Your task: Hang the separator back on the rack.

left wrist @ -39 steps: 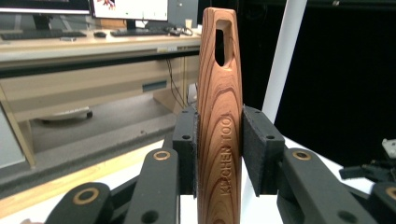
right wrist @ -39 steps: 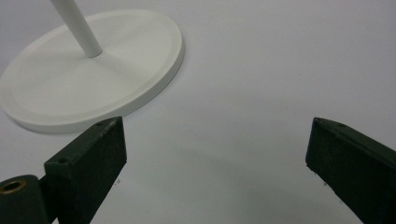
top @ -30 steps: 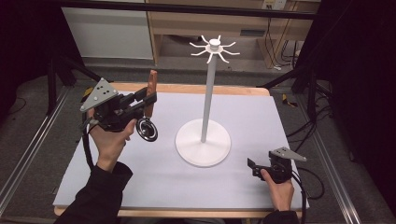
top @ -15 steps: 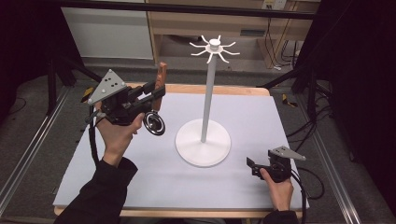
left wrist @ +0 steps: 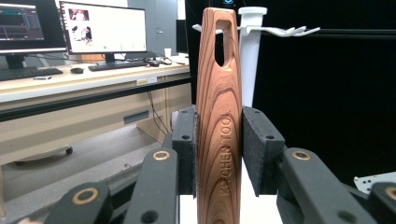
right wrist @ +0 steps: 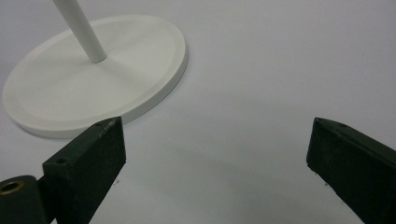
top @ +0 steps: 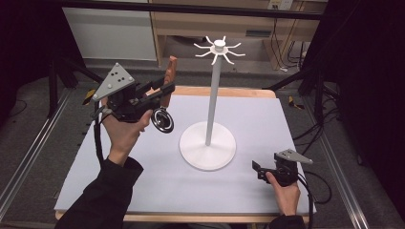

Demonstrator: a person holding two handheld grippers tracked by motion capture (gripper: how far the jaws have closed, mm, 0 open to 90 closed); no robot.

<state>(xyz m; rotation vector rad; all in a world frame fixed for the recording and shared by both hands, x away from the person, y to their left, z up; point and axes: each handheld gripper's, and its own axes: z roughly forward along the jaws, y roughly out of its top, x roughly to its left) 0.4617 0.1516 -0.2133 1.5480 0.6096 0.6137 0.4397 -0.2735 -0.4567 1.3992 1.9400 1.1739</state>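
A wooden kitchen tool (left wrist: 218, 84) with a slotted hole at the top of its handle stands upright between the black jaws of my left gripper (left wrist: 219, 149), which is shut on it. In the high view the left gripper (top: 160, 93) is held up in the air left of the white hook stand (top: 215, 90), the wooden handle (top: 171, 71) rising above it. A dark round piece (top: 163, 120) hangs just under the gripper; I cannot tell whether it belongs to the tool. The stand's pole and hooks (left wrist: 280, 31) show right behind the handle. My right gripper (top: 258, 169) rests low at the table's right front, open and holding nothing (right wrist: 215, 158).
The stand's round white base (top: 207, 145) sits mid-table, just ahead and left of the right gripper's jaws (right wrist: 70, 88). The grey table mat (top: 143, 181) has bare room at the front. A wooden desk with monitors (left wrist: 102, 28) lies beyond the table.
My left gripper has risen and shifted right toward the stand, carrying the wooden tool. The right gripper has stayed where it was.
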